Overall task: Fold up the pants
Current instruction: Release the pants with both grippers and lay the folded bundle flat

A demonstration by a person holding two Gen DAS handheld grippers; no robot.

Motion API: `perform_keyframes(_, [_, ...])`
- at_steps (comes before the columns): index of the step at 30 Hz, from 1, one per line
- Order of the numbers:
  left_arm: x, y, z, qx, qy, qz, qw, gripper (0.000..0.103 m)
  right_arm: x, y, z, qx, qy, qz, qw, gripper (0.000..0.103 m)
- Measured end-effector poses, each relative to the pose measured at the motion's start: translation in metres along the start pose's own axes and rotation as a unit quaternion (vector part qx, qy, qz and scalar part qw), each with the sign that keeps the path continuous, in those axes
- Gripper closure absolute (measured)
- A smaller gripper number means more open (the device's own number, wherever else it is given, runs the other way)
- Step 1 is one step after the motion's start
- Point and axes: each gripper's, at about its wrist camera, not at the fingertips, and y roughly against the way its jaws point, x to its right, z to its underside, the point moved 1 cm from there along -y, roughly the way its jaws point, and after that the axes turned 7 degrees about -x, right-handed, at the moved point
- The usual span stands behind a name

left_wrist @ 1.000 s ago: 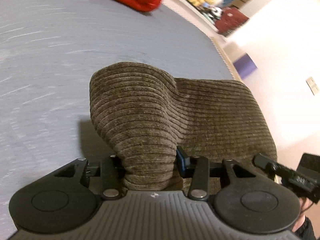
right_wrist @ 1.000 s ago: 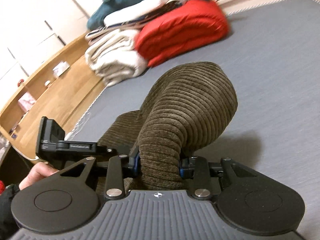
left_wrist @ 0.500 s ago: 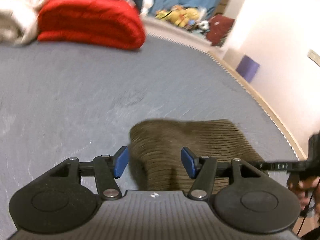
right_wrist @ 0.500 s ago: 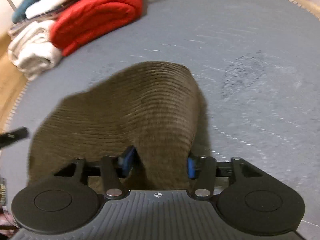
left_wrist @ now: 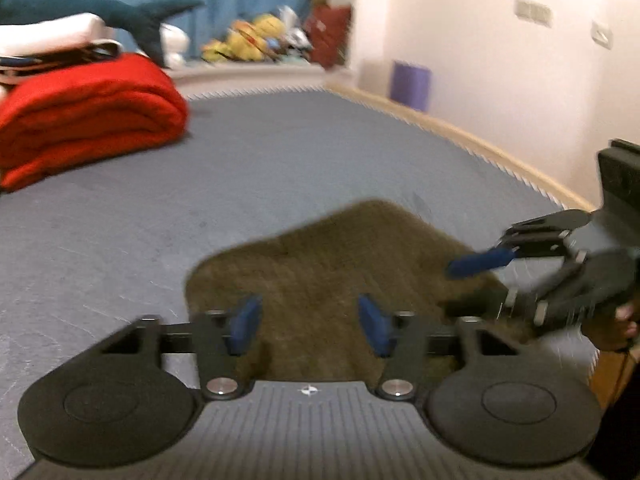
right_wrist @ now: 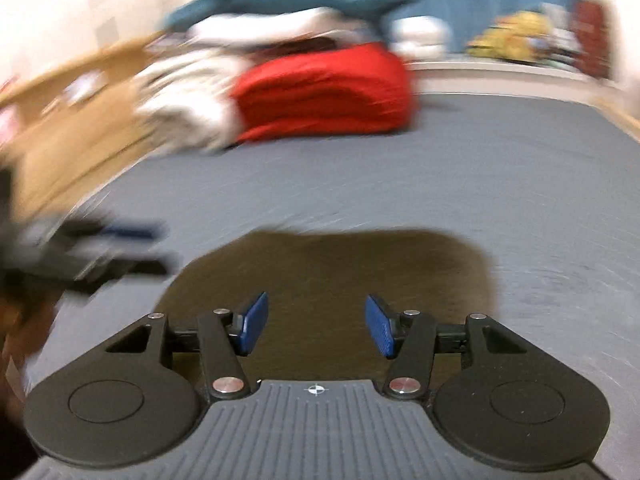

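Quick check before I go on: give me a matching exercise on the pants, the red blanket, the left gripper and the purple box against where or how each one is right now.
Things:
1. pants
2. red blanket
3. left gripper
4. purple box

States or places:
A. beside the wall, beyond the bed's edge
B. folded in a thick stack at the far end of the grey bed
C. lying on the grey bed surface, gripped by nothing
D. open, fingers spread, nothing between them

Pairs: 1-C, 2-B, 3-D, 4-A
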Motion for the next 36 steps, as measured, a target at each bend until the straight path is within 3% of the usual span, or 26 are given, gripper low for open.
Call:
perform_keyframes(2, [-0.002,-0.006,0.005,-0.025,-0.006,0.025,0.9994,0.061,-0.019,-0.015,0.012,-0.042,0.057,-0.016,0.997,0.046])
perform_keyframes(3, [-0.002,-0.014,0.009,-0.061,-0.013,0.037,0.9974,0.061,-0.026,-0.027,0.021,-0.08,0.079,-0.021,0.993,0.047])
perform_keyframes(5, [0.001,-0.034,0.025,-0.137,-0.038,0.042,0.9889,0.061,-0.036,-0.045,0.037,-0.144,0.114,-0.02,0.983,0.046])
perform_keyframes(7, [0.013,-0.048,0.043,-0.178,-0.105,0.027,0.9781,0.061,-0.049,-0.05,0.049,-0.162,0.165,-0.009,0.973,0.045])
perform_keyframes(9, [0.021,-0.051,0.048,-0.185,-0.136,0.013,0.9731,0.06,-0.05,-0.047,0.045,-0.165,0.164,-0.02,0.972,0.046])
perform_keyframes(11, [0.02,-0.05,0.041,-0.188,-0.12,0.014,0.9747,0.06,-0.049,-0.041,0.037,-0.158,0.147,-0.03,0.976,0.05])
perform_keyframes(15, [0.02,-0.04,0.039,-0.176,-0.123,0.022,0.9764,0.06,-0.041,-0.02,0.025,-0.097,0.12,-0.032,0.987,0.05])
perform_keyframes(17, [0.012,-0.038,0.039,-0.173,-0.12,0.031,0.977,0.06,-0.036,-0.021,0.022,-0.086,0.105,-0.025,0.99,0.049])
perform_keyframes(19, [0.01,-0.041,0.041,-0.184,-0.117,0.045,0.975,0.06,-0.03,-0.032,0.036,-0.114,0.116,-0.004,0.987,0.049])
perform_keyframes(21, [0.005,-0.049,0.048,-0.207,-0.119,0.041,0.9702,0.06,-0.029,-0.054,0.052,-0.173,0.156,0.026,0.972,0.048])
perform_keyframes(24, [0.003,-0.055,0.049,-0.22,-0.131,0.033,0.9662,0.061,-0.033,-0.056,0.053,-0.175,0.168,0.024,0.97,0.049])
perform_keyframes(28, [-0.003,-0.049,0.042,-0.208,-0.114,0.047,0.9703,0.061,-0.034,-0.042,0.043,-0.137,0.137,0.006,0.981,0.049])
perform_keyframes(31, [-0.024,-0.033,0.023,-0.151,-0.048,0.048,0.9861,0.061,-0.033,-0.029,0.042,-0.103,0.138,-0.01,0.985,0.049])
perform_keyframes(32, [-0.032,-0.029,0.016,-0.125,-0.023,0.044,0.9909,0.061,-0.032,-0.029,0.045,-0.112,0.14,-0.01,0.984,0.049])
perform_keyframes(34, [-0.048,-0.023,0.001,-0.07,0.036,0.034,0.9963,0.062,-0.032,-0.046,0.059,-0.178,0.163,0.007,0.971,0.049])
perform_keyframes(36, [-0.06,-0.028,-0.005,-0.047,0.077,0.023,0.9956,0.066,-0.038,-0.052,0.072,-0.187,0.208,0.021,0.96,0.047])
